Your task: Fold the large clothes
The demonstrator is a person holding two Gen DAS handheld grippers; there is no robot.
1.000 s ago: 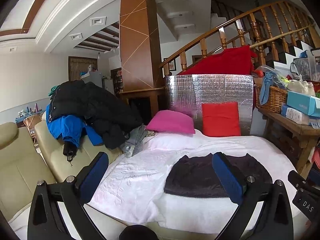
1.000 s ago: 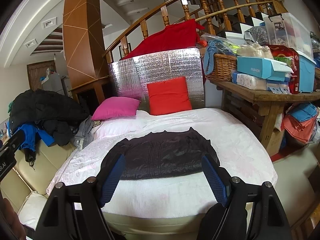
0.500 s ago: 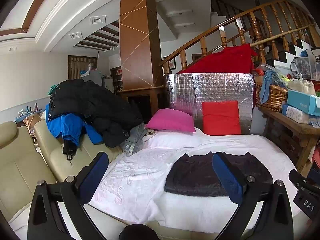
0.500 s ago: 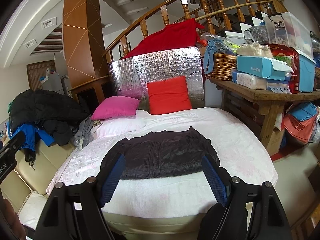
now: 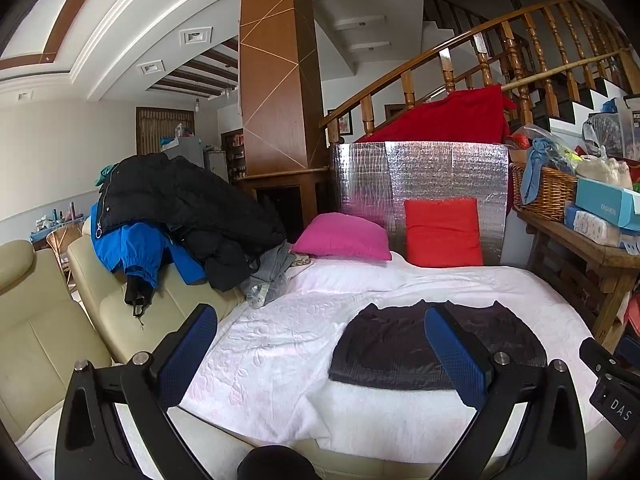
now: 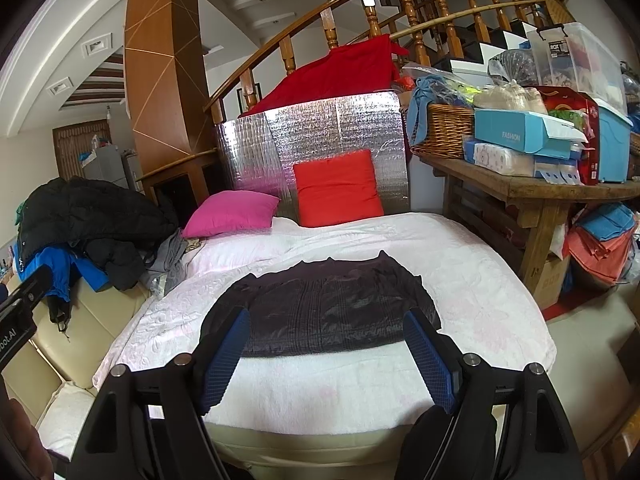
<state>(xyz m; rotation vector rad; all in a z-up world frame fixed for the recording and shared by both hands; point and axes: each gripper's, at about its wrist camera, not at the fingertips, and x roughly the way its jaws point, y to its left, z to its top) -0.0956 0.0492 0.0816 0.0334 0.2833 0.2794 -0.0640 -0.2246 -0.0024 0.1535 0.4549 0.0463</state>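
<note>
A dark garment (image 6: 324,308) lies folded flat on the white bedspread (image 6: 480,280), near the bed's front edge. It also shows in the left wrist view (image 5: 392,344), right of centre. My left gripper (image 5: 320,340) is open and empty, held above the bed's front left, short of the garment. My right gripper (image 6: 326,344) is open and empty, held just in front of the garment, its blue pads (image 6: 428,360) level with the near edge.
A pile of black and blue jackets (image 5: 168,216) lies on the cream sofa (image 5: 40,320) at left. A pink cushion (image 6: 230,214) and a red cushion (image 6: 338,188) lean at the bed's head. A cluttered wooden table (image 6: 532,192) stands at right.
</note>
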